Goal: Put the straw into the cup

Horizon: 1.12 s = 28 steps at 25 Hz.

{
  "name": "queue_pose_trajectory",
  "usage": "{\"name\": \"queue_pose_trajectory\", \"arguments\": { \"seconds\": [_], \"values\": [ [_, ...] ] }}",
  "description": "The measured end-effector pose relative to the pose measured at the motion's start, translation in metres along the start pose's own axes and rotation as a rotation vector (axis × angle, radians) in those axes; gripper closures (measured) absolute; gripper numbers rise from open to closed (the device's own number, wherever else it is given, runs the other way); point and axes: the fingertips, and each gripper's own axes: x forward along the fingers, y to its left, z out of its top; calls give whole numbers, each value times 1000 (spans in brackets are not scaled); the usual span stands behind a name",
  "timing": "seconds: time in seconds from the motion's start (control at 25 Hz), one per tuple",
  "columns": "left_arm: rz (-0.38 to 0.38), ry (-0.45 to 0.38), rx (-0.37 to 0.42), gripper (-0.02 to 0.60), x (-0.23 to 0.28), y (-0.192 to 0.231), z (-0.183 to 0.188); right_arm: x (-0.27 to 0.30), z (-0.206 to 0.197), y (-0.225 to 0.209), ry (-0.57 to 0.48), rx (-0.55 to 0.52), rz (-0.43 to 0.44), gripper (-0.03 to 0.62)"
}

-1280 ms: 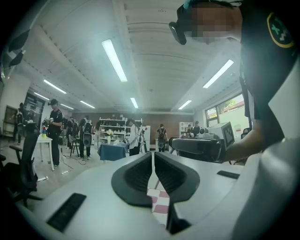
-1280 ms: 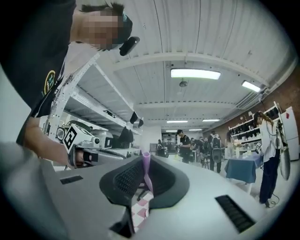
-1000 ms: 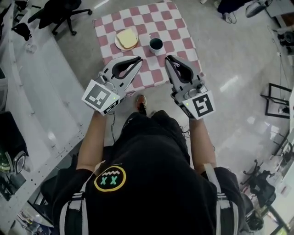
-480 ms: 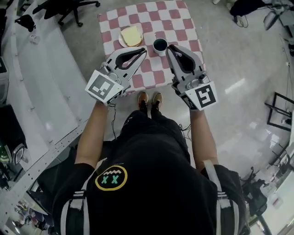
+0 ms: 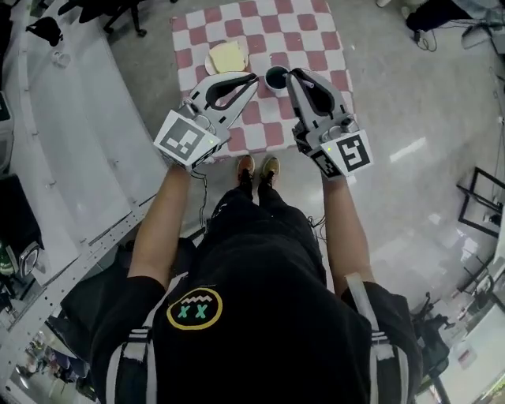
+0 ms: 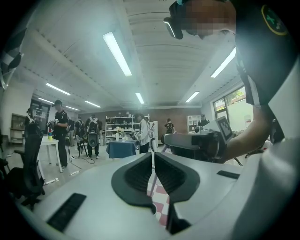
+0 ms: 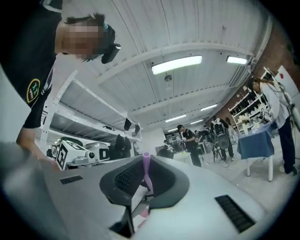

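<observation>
A dark cup stands on the red-and-white checked cloth of a small table, just beyond both grippers' tips. My right gripper is shut on a purple straw, which stands upright between its pads. The straw does not show in the head view. My left gripper hangs left of the cup. Its jaws lie together with only a thin pale slit between them, and I see nothing held in them.
A plate with a slice of bread lies on the cloth left of the cup. A long white bench runs along the left and an office chair stands behind it. A black frame stands on the floor at right.
Both grippers have moved forward toward the table, and their tips now reach the cup's near side. The person's feet have come together at the table's edge.
</observation>
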Motion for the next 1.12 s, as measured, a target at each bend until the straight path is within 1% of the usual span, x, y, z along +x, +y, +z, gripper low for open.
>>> {"name": "queue_pose_trajectory", "arguments": {
  "seconds": [0.24, 0.44, 0.6, 0.76, 0.88, 1.12],
  "values": [
    [0, 33, -18, 546, 14, 3, -14, 6, -26, -24, 1, 88, -2, 546],
    [-8, 32, -23, 546, 24, 6, -25, 9, -55, -40, 24, 131, -14, 546],
    [6, 18, -21, 548, 31, 11, -38, 9, -78, -52, 55, 146, -30, 546],
    [6, 34, -40, 546, 37, 13, -51, 10, -100, -58, 90, 147, -34, 546],
    [12, 43, -35, 546, 43, 14, -64, 8, -115, -64, 106, 149, -38, 546],
    [19, 62, -51, 546, 53, 16, -89, 9, -144, -72, 147, 146, -35, 546]
  ]
}}
